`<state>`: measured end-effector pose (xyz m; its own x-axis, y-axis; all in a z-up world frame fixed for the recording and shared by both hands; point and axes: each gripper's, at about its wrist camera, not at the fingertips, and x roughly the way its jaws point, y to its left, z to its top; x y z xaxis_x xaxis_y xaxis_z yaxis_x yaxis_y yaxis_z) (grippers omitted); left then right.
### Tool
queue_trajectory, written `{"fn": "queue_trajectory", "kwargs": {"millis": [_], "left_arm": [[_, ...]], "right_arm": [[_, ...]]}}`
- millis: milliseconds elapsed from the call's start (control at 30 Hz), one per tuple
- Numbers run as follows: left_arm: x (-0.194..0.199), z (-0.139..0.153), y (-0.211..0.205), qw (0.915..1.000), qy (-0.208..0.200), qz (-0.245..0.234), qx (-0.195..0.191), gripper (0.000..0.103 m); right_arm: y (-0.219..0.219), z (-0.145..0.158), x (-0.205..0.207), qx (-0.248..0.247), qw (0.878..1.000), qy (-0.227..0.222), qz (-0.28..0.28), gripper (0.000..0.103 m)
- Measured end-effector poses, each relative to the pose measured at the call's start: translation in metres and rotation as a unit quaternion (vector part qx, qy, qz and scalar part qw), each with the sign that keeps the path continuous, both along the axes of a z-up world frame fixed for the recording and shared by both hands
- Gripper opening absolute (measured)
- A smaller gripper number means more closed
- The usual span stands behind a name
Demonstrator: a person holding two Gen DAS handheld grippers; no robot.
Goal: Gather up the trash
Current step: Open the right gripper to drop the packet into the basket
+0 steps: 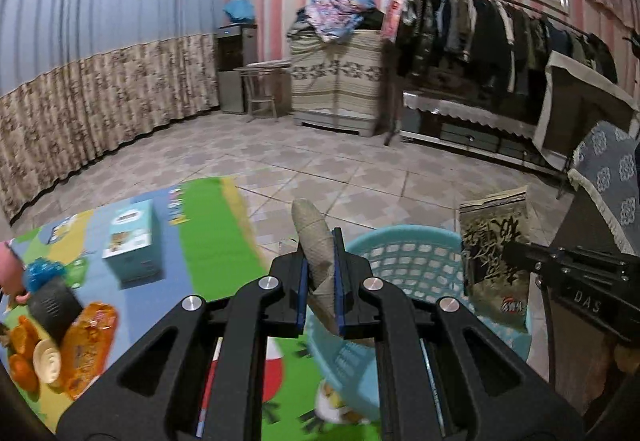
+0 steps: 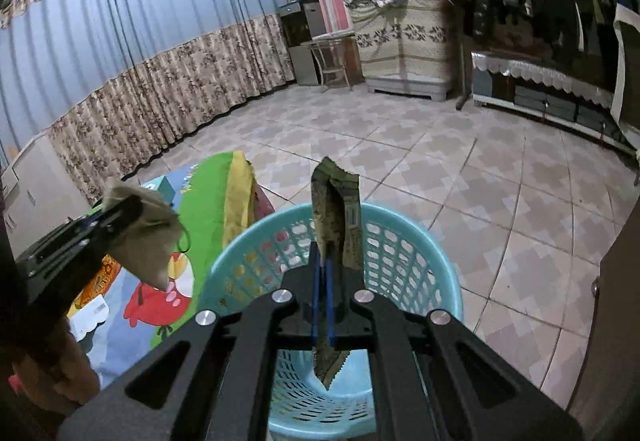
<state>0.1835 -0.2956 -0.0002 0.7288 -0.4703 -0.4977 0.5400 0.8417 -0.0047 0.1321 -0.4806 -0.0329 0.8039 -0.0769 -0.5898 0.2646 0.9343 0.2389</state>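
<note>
Left wrist view: my left tongs (image 1: 320,273) pinch a beige paper wad (image 1: 314,241) just above the near rim of the blue basket (image 1: 416,261).

Right wrist view: my right tongs (image 2: 324,289) pinch a green wrapper (image 2: 338,221) over the basket (image 2: 420,273).

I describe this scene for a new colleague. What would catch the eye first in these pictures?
First, the turquoise basket on the tiled floor, right under both grippers. The right gripper pinches a dark snack wrapper above it, and the left gripper clamps a beige paper piece beside its rim. Behind, a bright play mat holds more packaging.
</note>
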Motion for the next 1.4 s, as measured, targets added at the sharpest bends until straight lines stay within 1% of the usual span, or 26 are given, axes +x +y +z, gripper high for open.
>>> {"fn": "queue_trajectory", "kwargs": {"millis": [200,300,467,500,533,567,600,633,700,767,833,900,1000,1100,1167,1267,1400], "left_arm": [[0.013,-0.018,-0.031,0.9998,0.010,-0.012,0.015,0.009],[0.020,-0.026,-0.041,0.9994,0.019,-0.019,0.021,0.009],[0.026,-0.036,-0.048,0.9988,0.033,-0.024,0.026,0.014],[0.027,-0.037,-0.049,0.9987,0.034,-0.024,0.029,0.017],[0.027,-0.037,-0.049,0.9986,0.033,-0.023,0.033,0.026],[0.029,-0.039,-0.049,0.9986,0.032,-0.020,0.037,0.031],[0.029,-0.038,-0.048,0.9988,0.029,-0.014,0.037,0.043],[0.029,-0.037,-0.046,0.9989,0.028,-0.010,0.035,0.051],[0.030,-0.034,-0.042,0.9992,0.027,-0.007,0.030,0.055],[0.029,-0.032,-0.037,0.9992,0.020,0.001,0.034,0.061],[0.029,-0.028,-0.033,0.9992,0.011,0.014,0.035,0.076],[0.031,-0.025,-0.025,0.9993,0.005,0.024,0.030,0.079],[0.033,-0.021,-0.015,0.9992,0.007,0.031,0.026,0.080],[0.031,-0.018,-0.004,0.9986,-0.006,0.043,0.029,0.086],[0.030,-0.015,0.003,0.9983,-0.012,0.050,0.029,0.088],[0.030,-0.011,0.013,0.9979,-0.016,0.056,0.028,0.090],[0.029,-0.007,0.026,0.9975,-0.016,0.067,0.018,0.094]], "right_arm": [[-0.011,-0.005,-0.001,0.017,1.000,-0.004,-0.008,0.003],[-0.012,-0.007,0.001,0.014,1.000,-0.001,-0.007,0.003],[-0.016,-0.009,-0.001,0.019,1.000,-0.001,-0.012,0.003],[-0.018,-0.009,-0.001,0.021,1.000,-0.002,-0.014,0.003],[-0.018,-0.009,-0.002,0.022,1.000,-0.001,-0.014,0.003],[-0.018,-0.010,-0.002,0.023,1.000,-0.001,-0.015,0.003],[-0.018,-0.011,-0.002,0.024,1.000,0.000,-0.015,0.003],[-0.019,-0.012,-0.001,0.024,1.000,0.002,-0.015,0.003],[-0.019,-0.014,0.001,0.025,1.000,0.004,-0.015,0.003],[-0.017,-0.014,0.000,0.025,1.000,0.004,-0.014,0.003],[-0.017,-0.013,0.001,0.024,1.000,0.003,-0.014,0.003],[-0.018,-0.013,0.000,0.025,1.000,0.003,-0.015,0.003],[-0.016,-0.016,0.002,0.026,1.000,0.004,-0.013,0.003],[-0.008,-0.016,0.009,0.023,1.000,0.004,-0.013,0.003],[-0.006,-0.017,0.011,0.024,1.000,0.005,-0.012,0.003],[-0.001,-0.022,0.019,0.023,1.000,0.010,-0.013,0.006],[0.002,-0.029,0.028,0.017,0.999,0.026,-0.020,0.006]]}}
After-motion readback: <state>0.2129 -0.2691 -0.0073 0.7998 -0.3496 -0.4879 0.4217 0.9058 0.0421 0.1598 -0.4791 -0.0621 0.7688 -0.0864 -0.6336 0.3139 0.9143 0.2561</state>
